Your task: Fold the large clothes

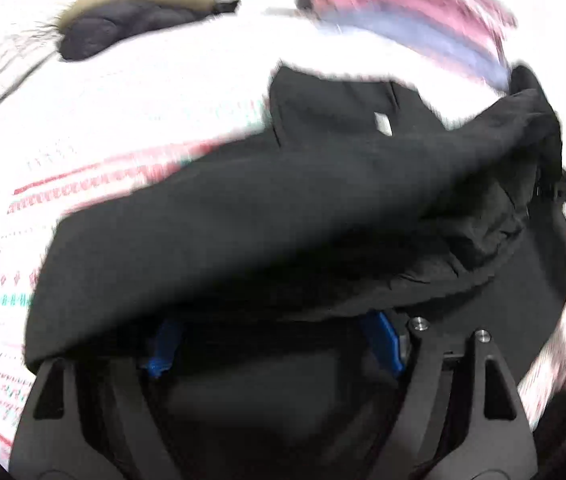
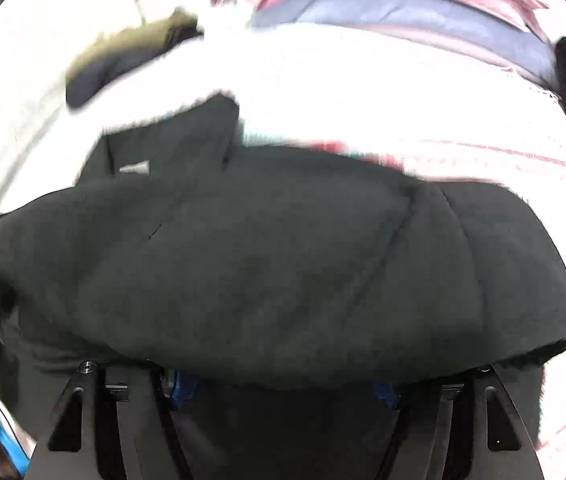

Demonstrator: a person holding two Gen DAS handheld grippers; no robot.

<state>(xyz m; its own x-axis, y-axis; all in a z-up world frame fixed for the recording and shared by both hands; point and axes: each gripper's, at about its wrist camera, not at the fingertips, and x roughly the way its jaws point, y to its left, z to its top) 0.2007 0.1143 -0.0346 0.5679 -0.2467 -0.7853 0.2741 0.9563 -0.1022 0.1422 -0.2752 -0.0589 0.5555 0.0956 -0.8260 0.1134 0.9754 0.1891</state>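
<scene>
Currently, a black garment (image 1: 283, 208) lies bunched across a white bed cover (image 1: 143, 92) patterned with red and teal stripes, directly in front of both grippers. In the left wrist view, the fabric drapes over the fingertips of the left gripper (image 1: 271, 344); its blue pads (image 1: 383, 340) show below the fabric edge, spaced wide apart with cloth lying between them. Whether the pads press on the cloth cannot be determined. In the right wrist view, the garment (image 2: 283, 272) likewise covers the tips of the right gripper (image 2: 283, 388), whose blue pads (image 2: 181, 390) also stand apart; contact with the fabric cannot be determined. A small pale label (image 1: 383, 124) is visible near the garment collar. Farther back on the cover rests a dark padded coat with a fur-trimmed hood (image 1: 135, 16). A stack of pink and blue folded textiles (image 2: 403, 4) sits at the far side.
</scene>
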